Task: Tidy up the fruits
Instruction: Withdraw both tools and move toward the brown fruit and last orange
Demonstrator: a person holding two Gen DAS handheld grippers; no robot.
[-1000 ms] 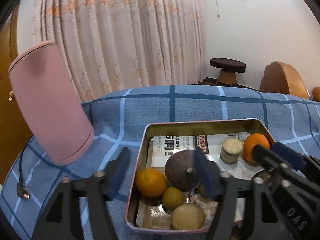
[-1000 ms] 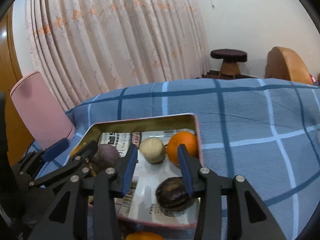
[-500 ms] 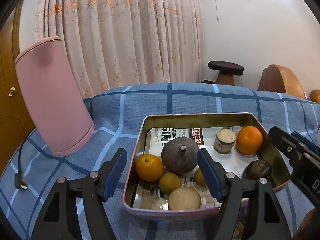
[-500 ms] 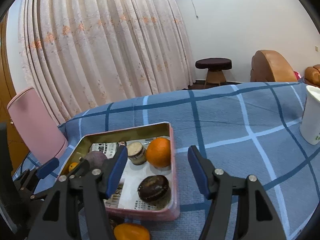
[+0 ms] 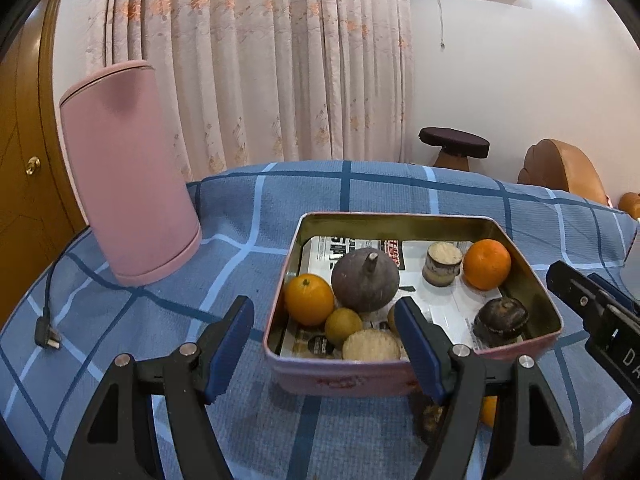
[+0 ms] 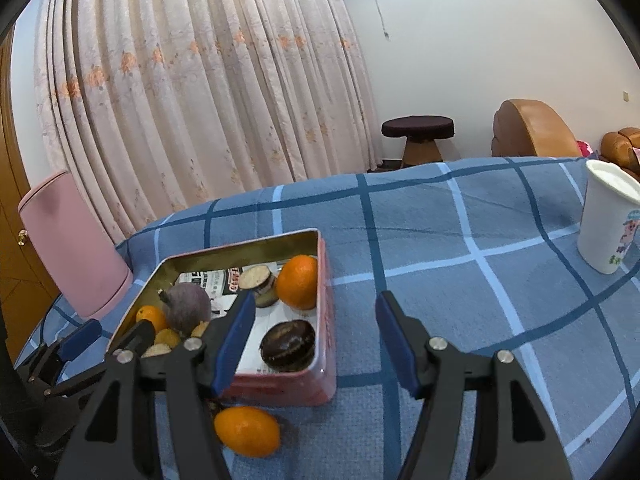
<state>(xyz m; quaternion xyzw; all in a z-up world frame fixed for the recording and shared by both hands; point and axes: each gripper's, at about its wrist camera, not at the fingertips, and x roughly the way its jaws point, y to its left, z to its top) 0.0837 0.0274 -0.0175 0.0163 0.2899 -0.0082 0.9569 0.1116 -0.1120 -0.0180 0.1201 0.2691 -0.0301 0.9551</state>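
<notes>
Right claw (image 6: 316, 338), gaping, half-hides 1 orange (image 6: 247, 431) outside tin (image 6: 326, 312).

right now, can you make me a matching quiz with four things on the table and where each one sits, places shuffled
Things:
1. white cup
2. pink cylinder
3. large purple fruit
4. loose orange fruit

Places:
A. on the cloth, just outside the tin's near wall
B. inside the tin
C. left of the tin
D. far right of the cloth

Pairs: 1-D, 2-C, 3-B, 4-A
</notes>
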